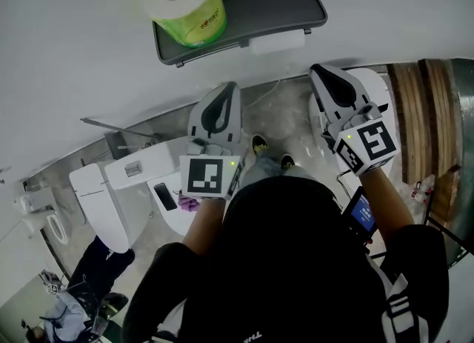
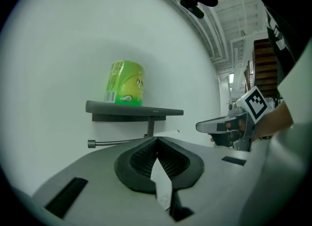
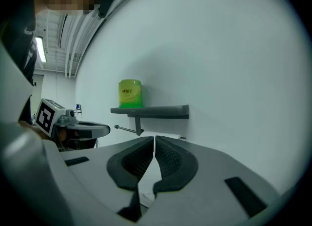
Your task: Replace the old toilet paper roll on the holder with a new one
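A new roll in a green wrapper (image 1: pixel 187 2) stands on the left end of a dark grey wall shelf (image 1: pixel 274 4). Under the shelf's right half a white old roll (image 1: pixel 278 41) hangs on the holder. My left gripper (image 1: pixel 224 88) is below the shelf's middle, apart from it, with its jaw tips together and nothing between them. My right gripper (image 1: pixel 320 72) is below the shelf's right end, shut and empty. In the left gripper view the green roll (image 2: pixel 125 83) sits on the shelf (image 2: pixel 134 108) above a bare holder bar (image 2: pixel 117 143). The right gripper view shows the same roll (image 3: pixel 129 93).
A white toilet (image 1: pixel 111 186) with a dark phone (image 1: pixel 164 195) on it stands at the lower left. Wooden steps (image 1: pixel 415 104) run along the right. Another person (image 1: pixel 96 267) crouches at the bottom left. A small blue screen (image 1: pixel 363 213) hangs by my right forearm.
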The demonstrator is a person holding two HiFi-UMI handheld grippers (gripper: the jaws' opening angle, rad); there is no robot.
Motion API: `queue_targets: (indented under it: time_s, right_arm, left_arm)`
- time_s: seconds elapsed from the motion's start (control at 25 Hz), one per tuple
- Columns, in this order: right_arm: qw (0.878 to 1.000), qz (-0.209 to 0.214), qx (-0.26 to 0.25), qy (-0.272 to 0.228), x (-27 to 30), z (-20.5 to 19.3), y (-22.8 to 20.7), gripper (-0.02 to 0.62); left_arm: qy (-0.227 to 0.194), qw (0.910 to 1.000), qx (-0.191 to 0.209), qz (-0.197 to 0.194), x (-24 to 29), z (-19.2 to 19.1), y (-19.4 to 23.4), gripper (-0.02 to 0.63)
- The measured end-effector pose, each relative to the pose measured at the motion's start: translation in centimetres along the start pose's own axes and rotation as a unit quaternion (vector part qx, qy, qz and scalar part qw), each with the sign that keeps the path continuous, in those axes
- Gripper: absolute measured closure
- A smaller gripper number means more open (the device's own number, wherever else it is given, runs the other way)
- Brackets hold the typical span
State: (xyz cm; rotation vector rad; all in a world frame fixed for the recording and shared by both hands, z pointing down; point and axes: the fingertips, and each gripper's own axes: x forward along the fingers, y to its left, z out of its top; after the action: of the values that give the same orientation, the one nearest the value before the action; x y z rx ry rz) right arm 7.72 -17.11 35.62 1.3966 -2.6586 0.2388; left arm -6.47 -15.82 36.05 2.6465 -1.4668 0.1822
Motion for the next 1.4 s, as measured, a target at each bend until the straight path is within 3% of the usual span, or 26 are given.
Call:
queue_targets:
  time_s: [0.32, 0.64, 1.08, 1.4]
  right_arm:
    - [0.999, -0.024, -0.031, -0.009, 0.8, 1.1, -0.4, 0.575]
    - [0.999, -0.023, -0.048, -0.009, 2.0, 1.8, -0.6, 0.574]
    - [0.996, -0.012, -0.089, 0.026, 3.8, -0.7, -1.2, 0.574]
    - [0.985, -0.004, -0.166, 0.056, 4.0, -1.5, -0.1, 0.572]
  left_arm:
    - [-0.003, 1.0, -0.003, -0.008, 0.1, 0.3, 1.5, 0.584]
    - [-0.007, 0.9998, 0.006, -0.016, 1.0, 0.8, 2.0, 0.584]
    - [-0.013, 0.9997, 0.018, -0.003, 1.6, 1.2, 2.4, 0.583]
    - [-0.017, 0.9997, 0.016, 0.005, 1.1, 1.1, 3.1, 0.584]
